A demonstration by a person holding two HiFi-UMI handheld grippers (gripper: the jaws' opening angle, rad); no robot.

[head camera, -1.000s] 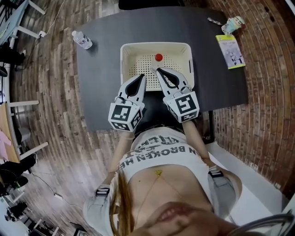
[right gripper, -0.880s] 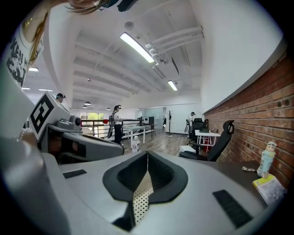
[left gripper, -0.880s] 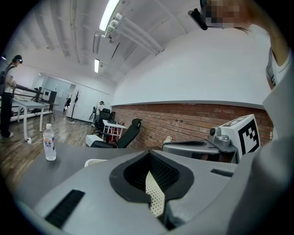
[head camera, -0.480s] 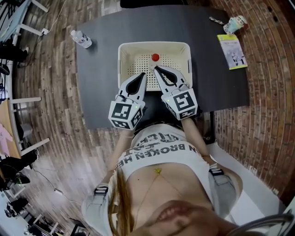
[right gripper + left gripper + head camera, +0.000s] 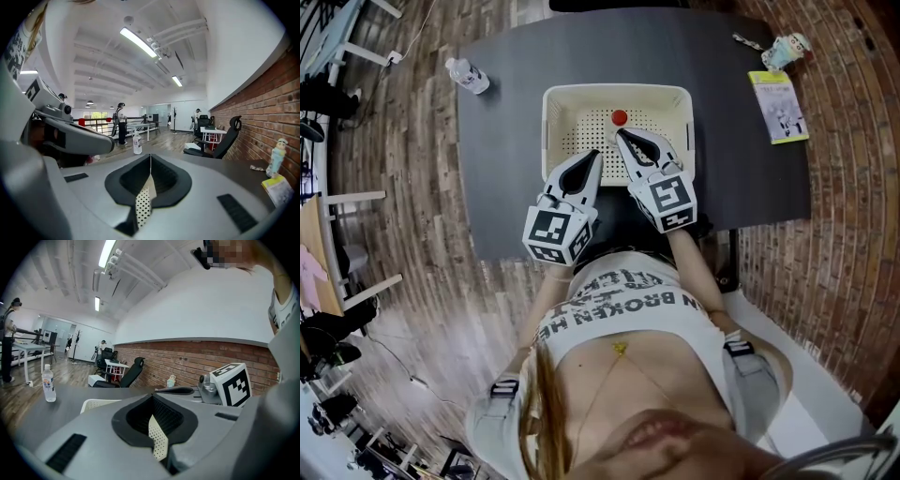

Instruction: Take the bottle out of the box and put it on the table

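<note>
The right gripper (image 5: 617, 134) has its two jaws pressed together, and there is nothing between them. Its tip hangs over the white box (image 5: 551, 122), just beside the red cap of the bottle (image 5: 620, 118). I cannot tell if it touches the cap. The left gripper (image 5: 598, 154) is clenched too and holds nothing. It sits next to the right one, over the near side of the box. The bottle stands inside the box, near the far wall. The box has many small holes and rests on the dark table (image 5: 506, 141). A clear bottle (image 5: 469, 77) stands at the table's far left corner. A booklet (image 5: 778, 105) and a little figure (image 5: 789, 47) lie far off to the right.
</note>
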